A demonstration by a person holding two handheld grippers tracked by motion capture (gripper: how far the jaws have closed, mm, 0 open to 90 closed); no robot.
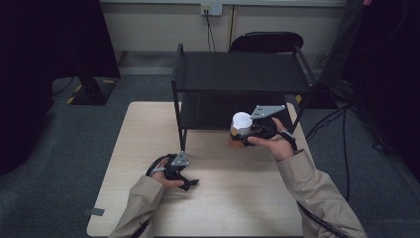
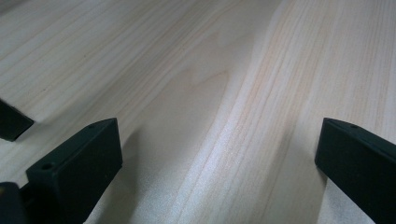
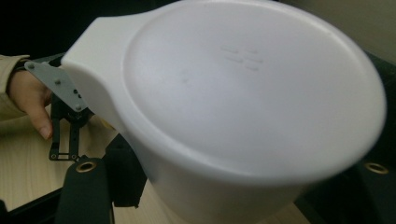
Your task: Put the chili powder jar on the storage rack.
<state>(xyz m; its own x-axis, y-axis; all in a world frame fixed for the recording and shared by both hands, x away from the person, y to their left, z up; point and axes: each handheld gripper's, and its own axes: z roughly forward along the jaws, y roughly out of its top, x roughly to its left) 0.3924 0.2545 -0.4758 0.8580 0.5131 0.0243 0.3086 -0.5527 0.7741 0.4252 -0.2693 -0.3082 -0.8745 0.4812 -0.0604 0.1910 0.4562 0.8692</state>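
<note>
**White-lidded jar pinched in your right claw, in front of the black rack**

Your left claw (image 1: 190,184) is nearest you, resting on the tabletop (image 1: 237,198) just off the rack's front left leg. Its jaws are spread wide, and between them the left gripper view has only bare pale wood grain. Your left hand (image 1: 166,177) wraps the body behind it, sleeve trailing back toward you.

Your right claw (image 1: 242,134) is in front of the black rack (image 1: 237,74), at the right half of the lower shelf's opening and lifted off the wood. It is pinching a jar with a white lid (image 1: 241,120); an amber band of the jar's body shows below the lid. In the right gripper view the white lid (image 3: 252,88) tilts toward the lens, and the black jaws flank the container low on either side. Your right hand (image 1: 277,144) holds the claw's body from the rack's right side.

The rack itself stands at the far edge of the tabletop, and both of its shelves are dark. Behind the rack a black chair (image 1: 267,42) stands by the wall.
</note>
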